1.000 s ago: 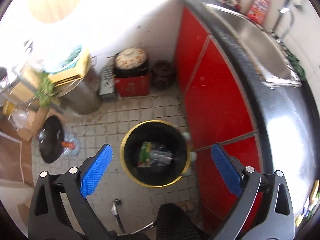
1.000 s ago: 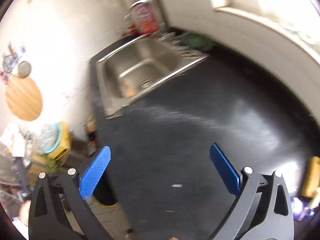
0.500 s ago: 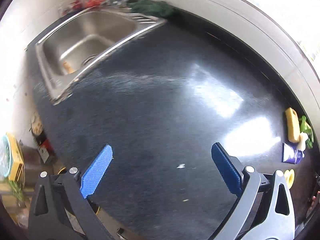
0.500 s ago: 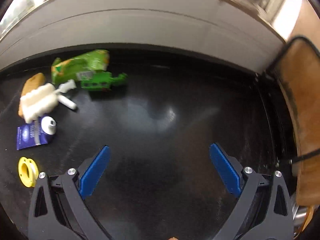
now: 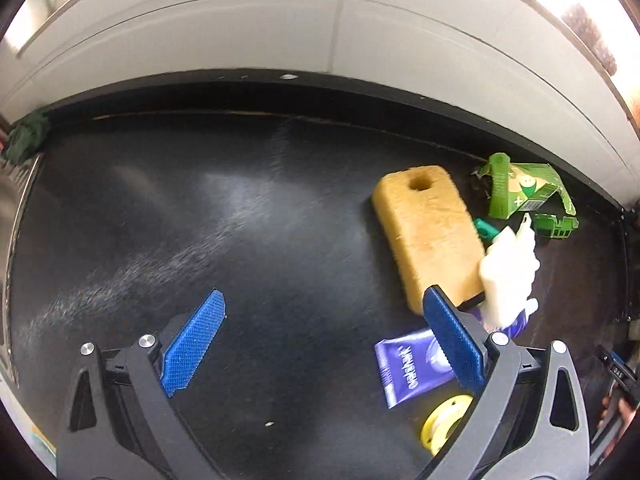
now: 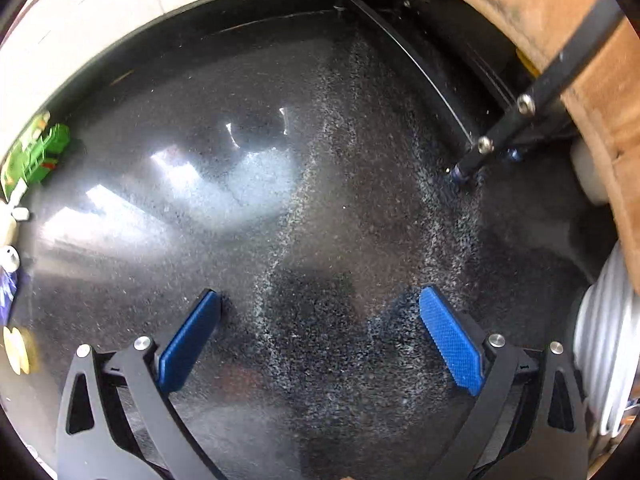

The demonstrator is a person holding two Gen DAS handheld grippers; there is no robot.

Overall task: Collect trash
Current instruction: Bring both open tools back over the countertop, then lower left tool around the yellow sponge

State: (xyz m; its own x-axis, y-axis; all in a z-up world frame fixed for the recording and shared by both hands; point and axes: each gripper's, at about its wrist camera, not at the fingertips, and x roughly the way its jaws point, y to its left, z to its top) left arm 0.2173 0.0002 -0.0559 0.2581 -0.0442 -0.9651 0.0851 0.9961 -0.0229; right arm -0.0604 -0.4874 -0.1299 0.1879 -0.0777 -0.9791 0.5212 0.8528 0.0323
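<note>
In the left wrist view, our left gripper hangs above the black counter with its 2 blue pads spread wide and nothing between them. The trash sits in 1 cluster toward the right: a yellow sponge lying flat, a crumpled green carton near the back wall, a white lumpy piece overlapping the sponge's near corner, a purple wrapper and a yellow ring closest to us. The right pad partly covers the wrapper, so we judge the gripper is lined up to the left of the pile and must shift right before closing on anything. The wide stance suits that: the pieces are loose and irregular, and spread pads leave room to straddle one.

In the right wrist view, our right gripper is likewise released and empty, pointing at a bare, glossy stretch of counter. The green carton and the yellow ring show only at the far left edge, well apart from these pads. A black metal frame and a brown board crowd the right side, so we judge this hand is waiting clear while the left works the pile.
</note>
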